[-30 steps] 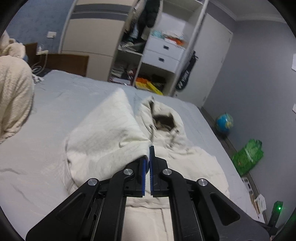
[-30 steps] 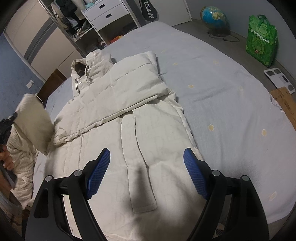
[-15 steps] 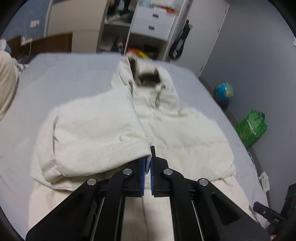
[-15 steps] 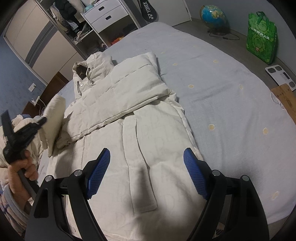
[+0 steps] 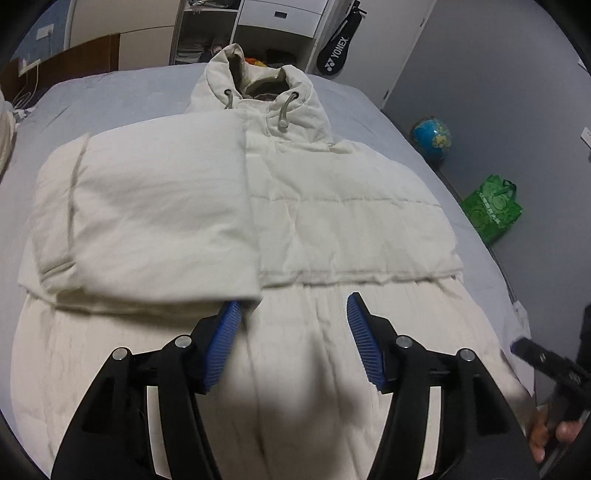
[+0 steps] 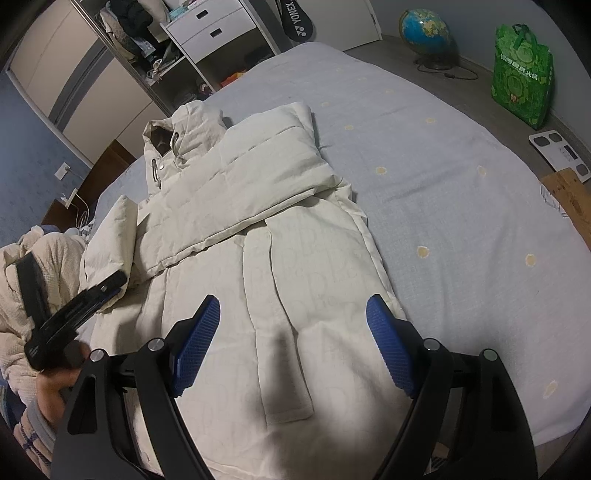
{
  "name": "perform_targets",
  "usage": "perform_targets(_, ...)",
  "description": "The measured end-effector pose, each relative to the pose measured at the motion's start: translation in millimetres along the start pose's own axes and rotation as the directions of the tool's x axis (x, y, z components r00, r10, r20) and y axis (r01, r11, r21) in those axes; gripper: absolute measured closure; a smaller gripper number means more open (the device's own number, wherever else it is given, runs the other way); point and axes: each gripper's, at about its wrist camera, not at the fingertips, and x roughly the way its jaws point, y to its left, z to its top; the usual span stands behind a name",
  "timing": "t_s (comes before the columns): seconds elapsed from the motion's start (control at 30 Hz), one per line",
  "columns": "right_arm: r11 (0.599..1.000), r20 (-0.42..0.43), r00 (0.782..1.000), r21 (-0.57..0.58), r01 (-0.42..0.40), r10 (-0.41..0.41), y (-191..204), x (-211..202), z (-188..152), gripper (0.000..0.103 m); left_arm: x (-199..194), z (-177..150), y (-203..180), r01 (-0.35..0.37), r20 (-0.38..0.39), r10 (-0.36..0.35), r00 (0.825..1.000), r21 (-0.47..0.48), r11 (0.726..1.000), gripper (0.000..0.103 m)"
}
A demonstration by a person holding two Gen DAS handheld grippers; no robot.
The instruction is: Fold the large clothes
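Observation:
A cream hooded puffer coat [image 5: 325,229] lies flat on the grey bed [image 5: 122,92], hood at the far end. Both sleeves are folded across the chest: the left sleeve [image 5: 147,214] lies on the left half, the right sleeve [image 6: 258,166] on the right. My left gripper [image 5: 291,336] is open and empty just above the coat's middle, its left pad at the left sleeve's cuff edge. My right gripper [image 6: 291,347] is open and empty above the coat's lower front [image 6: 280,332]. The left gripper also shows in the right wrist view [image 6: 110,284].
A cream blanket [image 6: 37,288] is heaped at the bed's left side. An open wardrobe and white drawers [image 5: 280,18] stand beyond the bed. A globe [image 5: 430,134], a green bag [image 5: 491,210] and a scale [image 6: 557,151] are on the floor to the right.
My left gripper carried the left sleeve across the chest, laid it down and opened, letting it go. The right gripper has stayed open in place.

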Motion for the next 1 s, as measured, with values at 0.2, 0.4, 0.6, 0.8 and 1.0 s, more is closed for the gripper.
perform_targets(0.2,0.999,-0.001,1.000,-0.027,0.030,-0.030,5.8,0.3,-1.3,0.025,-40.7,-4.0,20.3,0.015,0.029,-0.016,0.999,0.030,0.999,0.038)
perform_targets(0.4,0.980,-0.023,0.996,-0.179,0.086,-0.092,39.1,6.3,-4.3,0.025,-86.8,-0.2,69.2,-0.070,0.111,0.074,0.991,-0.044,0.997,0.034)
perform_targets(0.6,0.885,-0.007,0.998,-0.462,0.047,-0.056,133.5,19.7,-14.8,0.025,-122.4,-7.2,139.8,-0.145,0.160,0.190,0.969,-0.257,0.956,0.033)
perform_targets(0.8,0.785,-0.036,0.999,-0.620,-0.006,-0.021,234.9,53.9,-22.5,0.025,-146.3,-25.4,175.0,-0.111,0.189,0.199,0.961,-0.394,0.912,0.034)
perform_targets(1.0,0.634,-0.029,0.998,-0.774,0.009,-0.049,321.6,96.3,-43.4,0.025,-164.5,-52.4,193.8,-0.065,0.214,0.189,0.958,-0.483,0.873,0.035)
